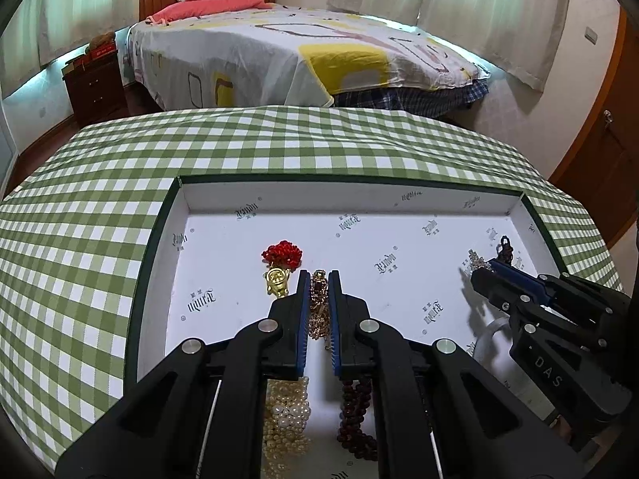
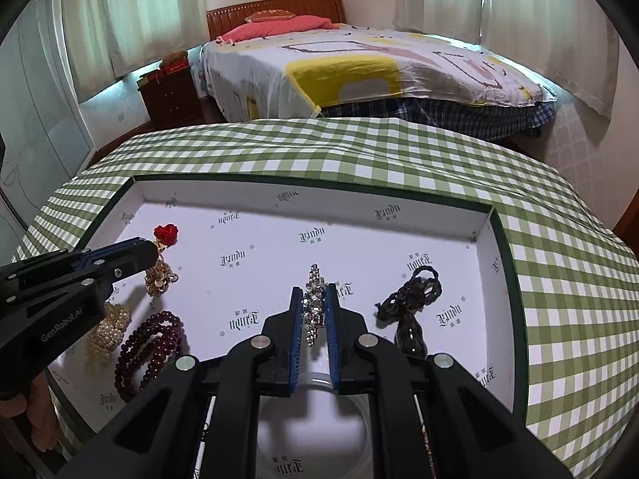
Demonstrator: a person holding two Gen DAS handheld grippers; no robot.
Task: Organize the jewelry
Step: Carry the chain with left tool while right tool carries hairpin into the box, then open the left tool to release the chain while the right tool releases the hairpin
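1. Lying inside a shallow white box [image 1: 279,193] with a dark green rim, the jewelry is spread over the printed lining; the box sits on a counter [image 1: 100,183] covered in green-and-white check cloth.
2. Toward the left side are a red bead cluster [image 1: 281,253] with a small gold figure [image 1: 276,281] just below it, a pearl strand [image 1: 285,419] and a dark red bead strand [image 1: 357,415].
3. On the right side a dark twisted cord piece [image 2: 411,299] lies near the box wall, beside a white ring-shaped object [image 2: 319,383] that sits partly under the right gripper.
4. The left gripper [image 1: 319,279] is nearly closed, its blue pads clamped on a gold chain piece [image 1: 318,307] that hangs between them.
5. The right gripper [image 2: 315,295] is likewise almost closed, pinching a silver sparkling piece [image 2: 313,303] above the box floor.
6. Beyond the counter stand a bed [image 1: 299,52] with a patterned sheet, a dark nightstand [image 1: 94,84] and pale curtains [image 1: 479,4].
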